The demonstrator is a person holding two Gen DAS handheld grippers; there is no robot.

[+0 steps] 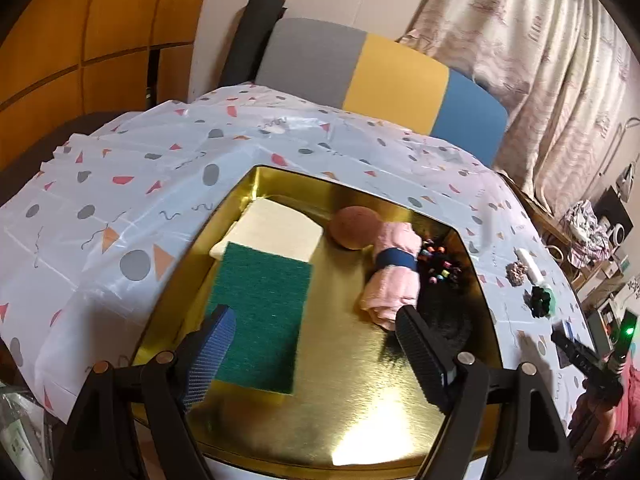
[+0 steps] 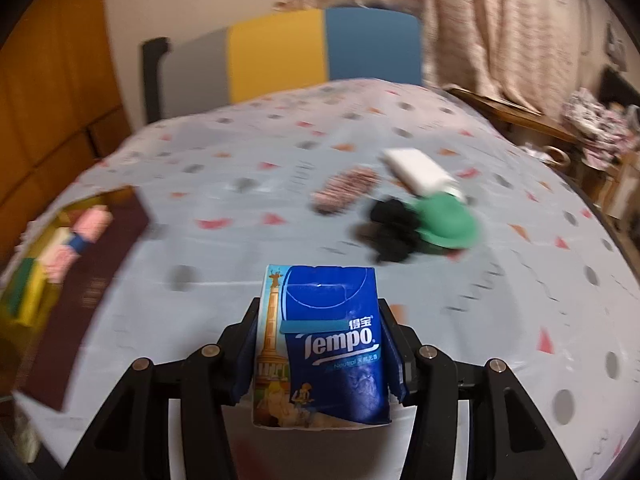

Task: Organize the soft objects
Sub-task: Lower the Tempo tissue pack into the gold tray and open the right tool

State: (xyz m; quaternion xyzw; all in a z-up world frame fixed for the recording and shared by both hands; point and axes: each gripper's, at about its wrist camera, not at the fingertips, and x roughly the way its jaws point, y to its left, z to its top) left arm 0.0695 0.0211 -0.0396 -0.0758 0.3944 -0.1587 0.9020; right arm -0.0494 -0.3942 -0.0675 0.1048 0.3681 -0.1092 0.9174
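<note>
The right gripper [image 2: 320,344] has its fingers squeezed on the sides of a small blue Tempo tissue pack in shiny plastic [image 2: 328,344], held up above the counter [image 2: 240,240]. The pack looks light and squashy, and its wrap may be slippery, so holding its two flat sides seems best. The left gripper [image 1: 312,344] has its fingers wide and holds nothing, over the shiny gold tray [image 1: 360,380] near the flat green scrub pad [image 1: 260,316].

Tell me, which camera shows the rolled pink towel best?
The left wrist view. There the pink towel lies sharp in the gold tray, its blue band clear. The right wrist view shows only a blurred pink patch at its left edge.
</note>
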